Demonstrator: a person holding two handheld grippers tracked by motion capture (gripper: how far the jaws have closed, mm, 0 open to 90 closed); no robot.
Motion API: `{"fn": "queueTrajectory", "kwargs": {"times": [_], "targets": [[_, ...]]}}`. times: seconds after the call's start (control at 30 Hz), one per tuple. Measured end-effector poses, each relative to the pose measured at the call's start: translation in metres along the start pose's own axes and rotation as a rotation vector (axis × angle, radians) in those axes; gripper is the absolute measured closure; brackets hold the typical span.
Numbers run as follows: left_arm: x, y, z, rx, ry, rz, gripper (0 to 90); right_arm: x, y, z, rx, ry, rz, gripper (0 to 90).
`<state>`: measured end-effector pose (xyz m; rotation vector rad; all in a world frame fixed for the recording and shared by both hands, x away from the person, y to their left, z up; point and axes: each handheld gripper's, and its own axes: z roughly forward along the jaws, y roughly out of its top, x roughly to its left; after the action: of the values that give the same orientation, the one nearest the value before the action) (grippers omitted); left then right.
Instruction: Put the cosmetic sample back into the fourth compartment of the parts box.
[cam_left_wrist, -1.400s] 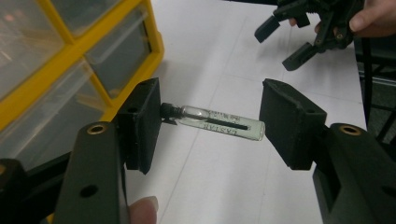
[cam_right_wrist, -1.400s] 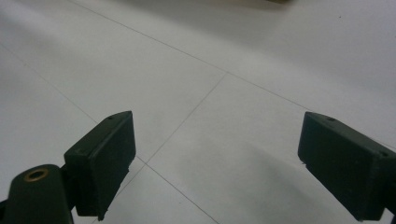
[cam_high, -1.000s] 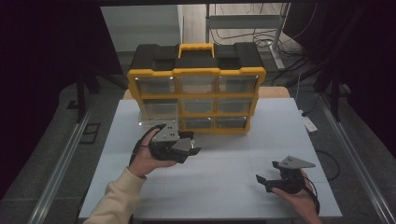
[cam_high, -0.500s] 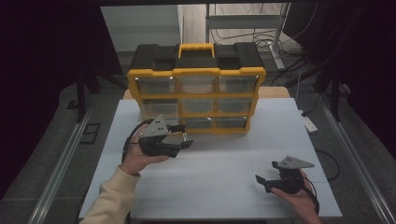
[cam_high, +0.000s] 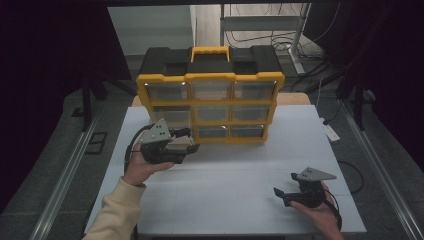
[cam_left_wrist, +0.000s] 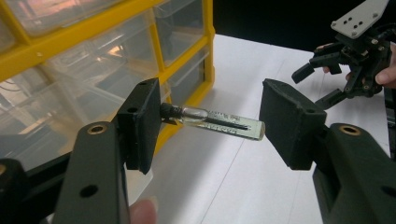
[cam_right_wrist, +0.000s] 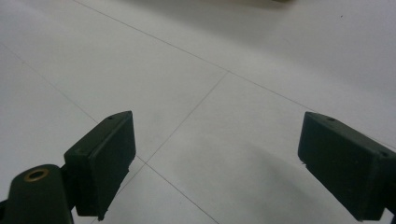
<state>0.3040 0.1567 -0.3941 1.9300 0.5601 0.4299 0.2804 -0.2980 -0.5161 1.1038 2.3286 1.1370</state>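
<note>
The left claw (cam_left_wrist: 205, 126) is clamped end to end on a small glass tube (cam_left_wrist: 219, 125). The tube is clear, with a dark tip pushed into the left pad and its flat end against the right pad, so it spans the gap crosswise in the middle of the left gripper view. In the high view that same left claw (cam_high: 187, 145) sits left of centre, held up off the white desk (cam_high: 240, 180) just in front of the lower-left drawers of the yellow and black drawer cabinet (cam_high: 210, 95). The tube itself is too small to make out from up there. The cabinet stands at the back of the desk, clear drawers facing the person.

The right claw (cam_high: 281, 194) is down in the lower right of the high view, well away from the cabinet. Its jaws are wide apart with just bare desk between them.
</note>
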Motion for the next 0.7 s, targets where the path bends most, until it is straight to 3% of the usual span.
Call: {"fn": "queueTrajectory", "kwargs": {"times": [0.7], "targets": [[0.011, 0.001, -0.02, -0.047, 0.059, -0.025, 40.1, 0.0, 0.0, -0.001, -0.004, 0.002, 0.004, 12.0]]}}
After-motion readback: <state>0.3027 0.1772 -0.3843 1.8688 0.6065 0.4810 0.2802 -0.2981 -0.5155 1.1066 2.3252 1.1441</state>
